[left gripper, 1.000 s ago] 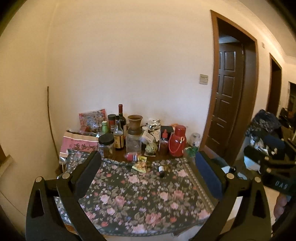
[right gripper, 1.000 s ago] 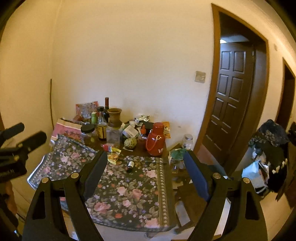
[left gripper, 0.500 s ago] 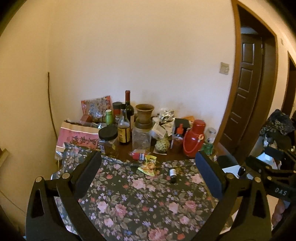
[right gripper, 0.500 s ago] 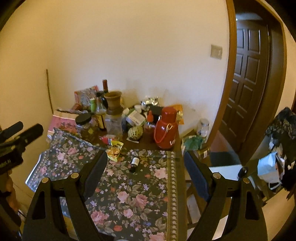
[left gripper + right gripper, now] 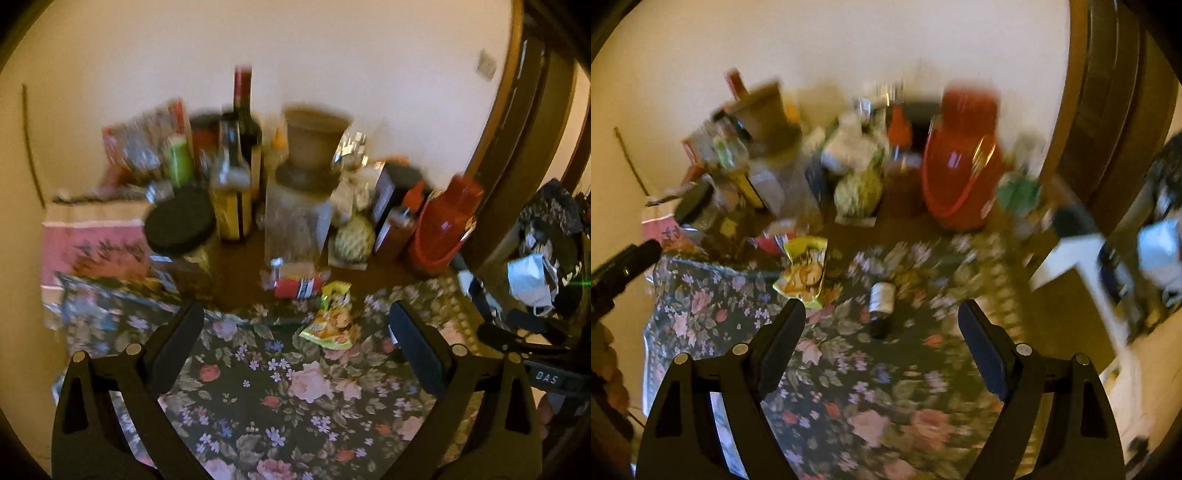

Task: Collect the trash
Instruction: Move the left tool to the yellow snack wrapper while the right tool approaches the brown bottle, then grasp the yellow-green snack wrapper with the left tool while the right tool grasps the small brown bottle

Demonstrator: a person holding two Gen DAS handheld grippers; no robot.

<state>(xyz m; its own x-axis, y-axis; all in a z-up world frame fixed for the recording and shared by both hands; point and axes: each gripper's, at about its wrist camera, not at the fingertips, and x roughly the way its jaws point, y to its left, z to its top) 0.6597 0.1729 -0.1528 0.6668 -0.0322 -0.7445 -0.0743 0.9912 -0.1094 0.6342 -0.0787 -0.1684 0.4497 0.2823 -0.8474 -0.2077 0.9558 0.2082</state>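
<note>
A yellow-green snack wrapper lies on the floral tablecloth, also in the right wrist view. A red wrapper lies just behind it. A small dark bottle with a white label lies on its side on the cloth. My left gripper is open and empty, just short of the snack wrapper. My right gripper is open and empty, with the small bottle between its fingers' line. Both views are blurred.
The back of the table is crowded: a red thermos, wine bottle, liquor bottle, black-lidded jar, clay pot on a glass jar, pink bag. A doorway stands right.
Both grippers have moved forward and down toward the table; the wrapper and small bottle now look much larger and closer. Both stay open.
</note>
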